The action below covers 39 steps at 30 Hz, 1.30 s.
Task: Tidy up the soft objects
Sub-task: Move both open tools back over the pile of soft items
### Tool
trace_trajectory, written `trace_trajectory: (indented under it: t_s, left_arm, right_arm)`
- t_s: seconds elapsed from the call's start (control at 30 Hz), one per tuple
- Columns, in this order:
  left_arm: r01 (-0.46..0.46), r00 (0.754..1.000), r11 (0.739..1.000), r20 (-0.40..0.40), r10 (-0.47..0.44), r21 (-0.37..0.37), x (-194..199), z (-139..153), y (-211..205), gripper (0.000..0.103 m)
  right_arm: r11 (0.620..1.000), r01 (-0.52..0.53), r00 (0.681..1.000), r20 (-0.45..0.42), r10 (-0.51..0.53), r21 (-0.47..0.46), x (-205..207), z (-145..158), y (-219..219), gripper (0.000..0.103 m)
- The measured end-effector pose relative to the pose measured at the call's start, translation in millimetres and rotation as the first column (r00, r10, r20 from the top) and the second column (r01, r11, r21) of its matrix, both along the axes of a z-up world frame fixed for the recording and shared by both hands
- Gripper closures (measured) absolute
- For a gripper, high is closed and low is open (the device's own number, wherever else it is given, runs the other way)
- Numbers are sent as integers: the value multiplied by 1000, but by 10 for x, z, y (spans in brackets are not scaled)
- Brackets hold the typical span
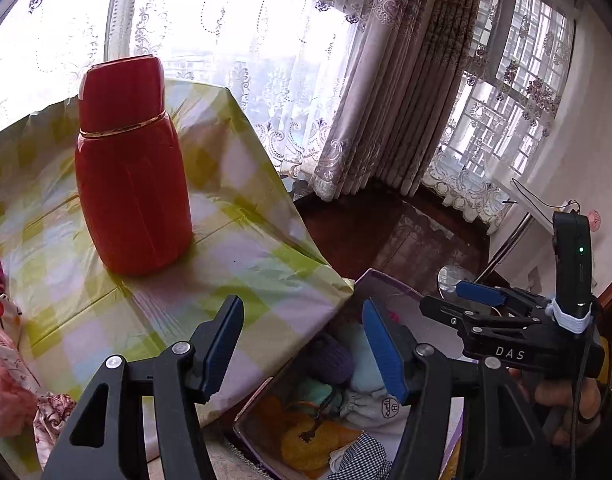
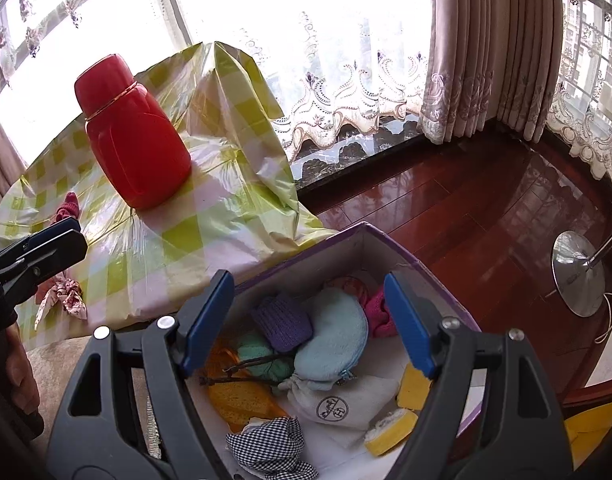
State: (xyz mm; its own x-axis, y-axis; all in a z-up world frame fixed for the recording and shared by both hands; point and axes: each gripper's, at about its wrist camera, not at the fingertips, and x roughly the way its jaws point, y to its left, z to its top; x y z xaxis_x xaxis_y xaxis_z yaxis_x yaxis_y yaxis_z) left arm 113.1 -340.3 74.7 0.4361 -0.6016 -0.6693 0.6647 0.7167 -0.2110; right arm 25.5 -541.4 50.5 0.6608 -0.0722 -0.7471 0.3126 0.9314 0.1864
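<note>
A purple-edged cardboard box [image 2: 402,246] stands on the floor beside the table and holds several soft things: a light blue pouch [image 2: 334,336], a purple knit piece [image 2: 280,322], a checked cloth [image 2: 266,446], a white drawstring bag [image 2: 342,400], yellow sponges [image 2: 390,428]. My right gripper [image 2: 306,320] is open and empty above the box. My left gripper [image 1: 302,348] is open and empty over the table's near corner, beside the box [image 1: 390,284]. Pink and floral cloths [image 1: 6,364] lie on the table at the left; a floral cloth [image 2: 62,296] and a red knit piece [image 2: 68,206] also show there.
A red thermos [image 1: 132,168] stands on the green-checked tablecloth [image 1: 234,264]; it also shows in the right wrist view [image 2: 134,136]. Dark wooden floor [image 2: 466,216] lies to the right, with a metal lamp base [image 2: 578,276]. Curtains and windows stand behind.
</note>
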Motion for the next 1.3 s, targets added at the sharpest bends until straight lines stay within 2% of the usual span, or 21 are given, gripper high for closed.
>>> trace_trajectory:
  t_s: [0.33,0.47,0.63,0.73,0.9,1.03,1.3]
  left_arm:
    - [-146,988,989,35,147,-39,159,100,606,40]
    - [-221,973,973,50,224,-59,277,140,936,40]
    - [-325,942,942,53,330,-81,449,166,1408,40]
    - [-390,917,916,51,396,-92,546,173,1700,40]
    - [-484,870,868,43,491,-108,668,151,2161,40]
    - [-552,829,826,32,559,-112,764,115,2501,40]
    - [-678,731,727,7,682,-111,962,117,3140,40]
  right_arm:
    - [989,-144,989,33,145,-18,205,136,598,23]
    - [977,-207,978,32,208,-46,316,186,878,23]
    - [962,-263,962,55,267,-73,455,294,1214,21]
    - [951,-287,954,60,295,-114,524,335,1416,13]
    - [932,-318,941,60,332,-170,627,389,1717,10]
    - [918,-341,931,66,360,-203,718,417,1941,3]
    - [882,-396,906,45,420,-255,1013,450,2408,2]
